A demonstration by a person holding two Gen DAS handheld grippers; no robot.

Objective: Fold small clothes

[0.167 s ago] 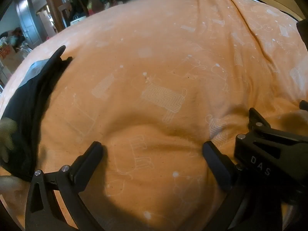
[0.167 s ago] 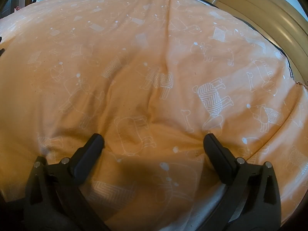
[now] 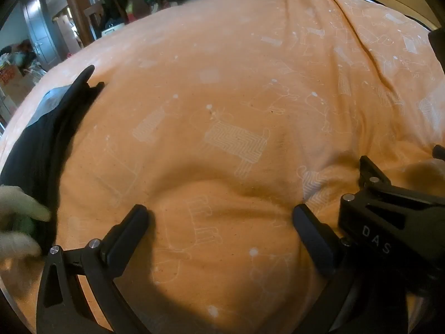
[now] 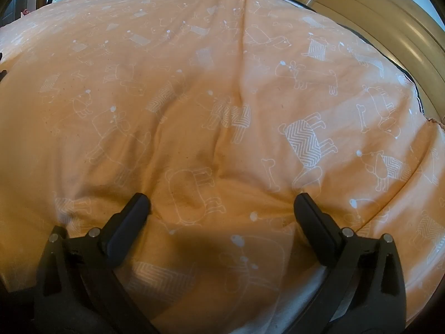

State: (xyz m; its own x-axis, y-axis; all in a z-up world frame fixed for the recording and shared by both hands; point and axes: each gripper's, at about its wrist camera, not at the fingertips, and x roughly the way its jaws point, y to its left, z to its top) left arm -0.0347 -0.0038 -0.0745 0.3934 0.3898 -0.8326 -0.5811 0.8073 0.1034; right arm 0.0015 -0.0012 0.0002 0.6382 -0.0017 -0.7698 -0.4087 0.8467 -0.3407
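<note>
A black garment with a grey panel lies at the left edge of the orange duvet in the left wrist view. My left gripper stands open, its fingertips resting on the duvet with only bedding between them, well right of the garment. The body of my right gripper sits close beside it on the right. In the right wrist view my right gripper is open too, tips pressed into the duvet, nothing held. No clothing shows in that view.
A pale gloved hand shows at the lower left by the black garment. A wooden bed frame curves along the far right. Cluttered furniture and a door stand beyond the bed's far left.
</note>
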